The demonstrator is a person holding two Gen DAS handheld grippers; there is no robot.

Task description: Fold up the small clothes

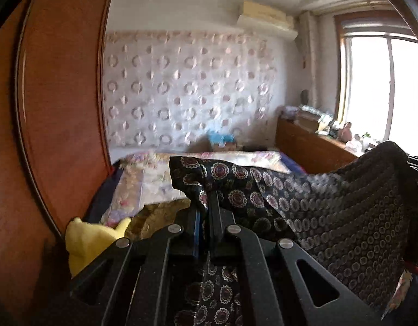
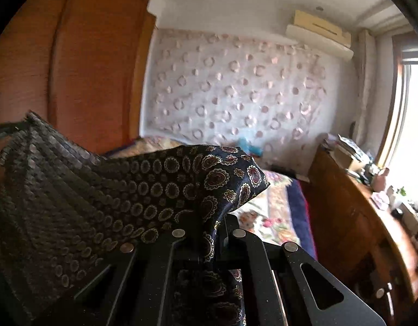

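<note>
Silky dark garment point(image 1: 304, 203) stretched between both clamped tools.

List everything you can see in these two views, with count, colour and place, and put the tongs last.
patterned cloth: one, dark with medallion print, stretched between both tongs
bed: one, floral cover, under the cloth
plush toy: one, yellow, beside the bed at the wardrobe
wardrobe: one, reddish wood, left
air conditioner: one, cream, high on the wall
dresser: one, brown, cluttered, below the window
window: one, bright, right
left tongs: black, shut on the cloth
right tongs: black, shut on the cloth
</note>
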